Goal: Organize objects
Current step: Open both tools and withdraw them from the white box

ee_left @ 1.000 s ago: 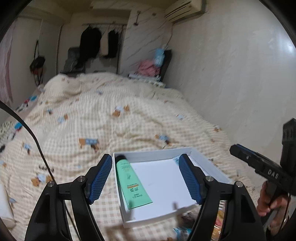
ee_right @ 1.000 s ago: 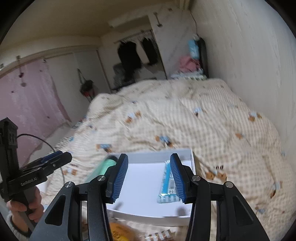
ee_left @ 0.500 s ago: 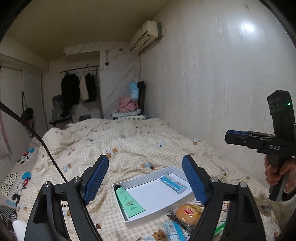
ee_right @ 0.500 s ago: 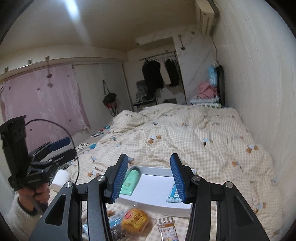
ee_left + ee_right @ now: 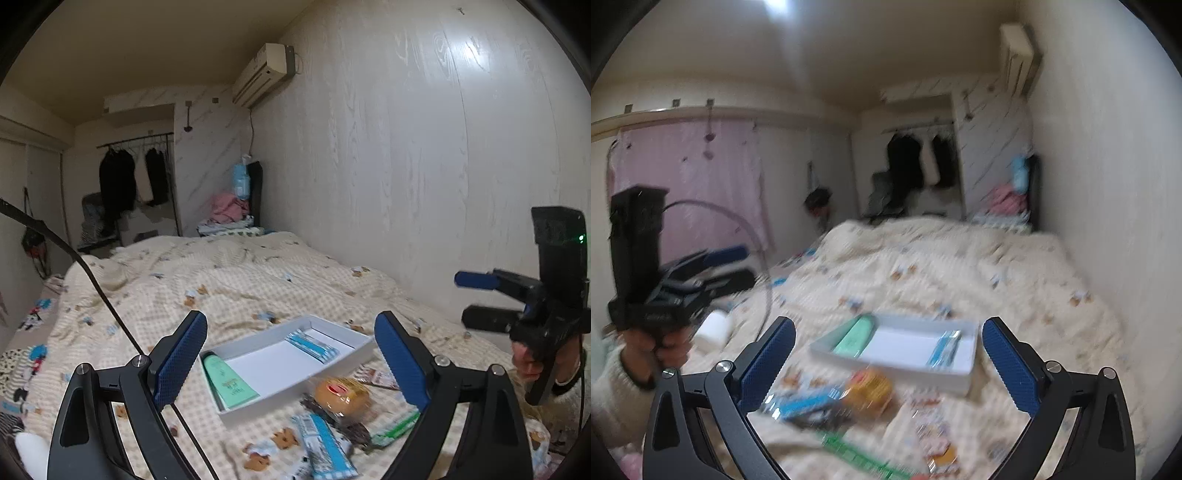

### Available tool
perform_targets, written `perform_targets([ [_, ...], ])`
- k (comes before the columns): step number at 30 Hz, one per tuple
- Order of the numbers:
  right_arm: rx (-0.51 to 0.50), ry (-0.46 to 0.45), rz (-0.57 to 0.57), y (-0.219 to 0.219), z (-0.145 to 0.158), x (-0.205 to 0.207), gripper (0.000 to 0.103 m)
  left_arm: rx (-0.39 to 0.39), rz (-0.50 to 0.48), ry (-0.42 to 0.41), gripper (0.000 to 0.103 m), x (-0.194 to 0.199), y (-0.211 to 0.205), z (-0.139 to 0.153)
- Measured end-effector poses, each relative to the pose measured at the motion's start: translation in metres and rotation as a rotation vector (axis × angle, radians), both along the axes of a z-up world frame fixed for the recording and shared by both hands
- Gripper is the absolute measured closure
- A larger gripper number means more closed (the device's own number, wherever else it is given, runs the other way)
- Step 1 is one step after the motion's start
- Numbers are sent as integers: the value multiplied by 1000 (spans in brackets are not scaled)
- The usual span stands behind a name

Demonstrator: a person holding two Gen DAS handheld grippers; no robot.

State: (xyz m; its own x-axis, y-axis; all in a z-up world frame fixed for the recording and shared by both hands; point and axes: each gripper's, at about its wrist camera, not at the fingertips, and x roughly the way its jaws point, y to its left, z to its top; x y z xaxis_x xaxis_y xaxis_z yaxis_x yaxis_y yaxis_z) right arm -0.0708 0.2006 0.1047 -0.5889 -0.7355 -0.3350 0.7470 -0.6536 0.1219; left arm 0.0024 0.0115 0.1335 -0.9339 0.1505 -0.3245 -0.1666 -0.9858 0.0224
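Left wrist view is showing one white tray (image 5: 343,365) lying on the checked bedspread (image 5: 229,284), holding one green tube (image 5: 229,382) and one blue packet (image 5: 312,345). Loose snack packets (image 5: 332,417) are lying just before it. Left gripper (image 5: 291,363) and right gripper (image 5: 888,363) are both opening, nothing between them.

Both grippers, left gripper (image 5: 291,365) and right gripper (image 5: 888,365), have black frames, blue textured pads, silver screws; a cream knit sleeve (image 5: 609,398) covers one wrist.
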Motion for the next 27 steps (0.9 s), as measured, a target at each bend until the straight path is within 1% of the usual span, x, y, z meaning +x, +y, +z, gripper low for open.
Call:
perform_targets([
  [4, 16, 18, -11, 0, -10, 7, 1, 6, 3, -34, 9, 3, 3, -12],
  [8, 26, 1, 25, 0, -21, 14, 1, 26, -3, -60, 9, 4, 3, -28],
  [12, 48, 17, 57, -5, -29, 21, 1, 45, -9, -61, 9, 7, 2, -42],
  [15, 61, 34, 58, -7, -35, 27, 1, 76, -6, -60, 9, 9, 1, -47],
  [19, 27, 15, 61, -7, -44, 27, 1, 113, -1, -46, 9, 13, -1, -54],
  [23, 19, -7, 40, -7, -52, 23, 1, 138, 15, -50, 9, 14, 1, -67],
  [26, 1, -8, 24, -5, -56, 23, 1, 115, 48, -64, 8, 11, 7, -81],
  [27, -2, -6, 17, -5, -59, 23, 1, 95, 58, -81, 3, 8, 11, -86],
])
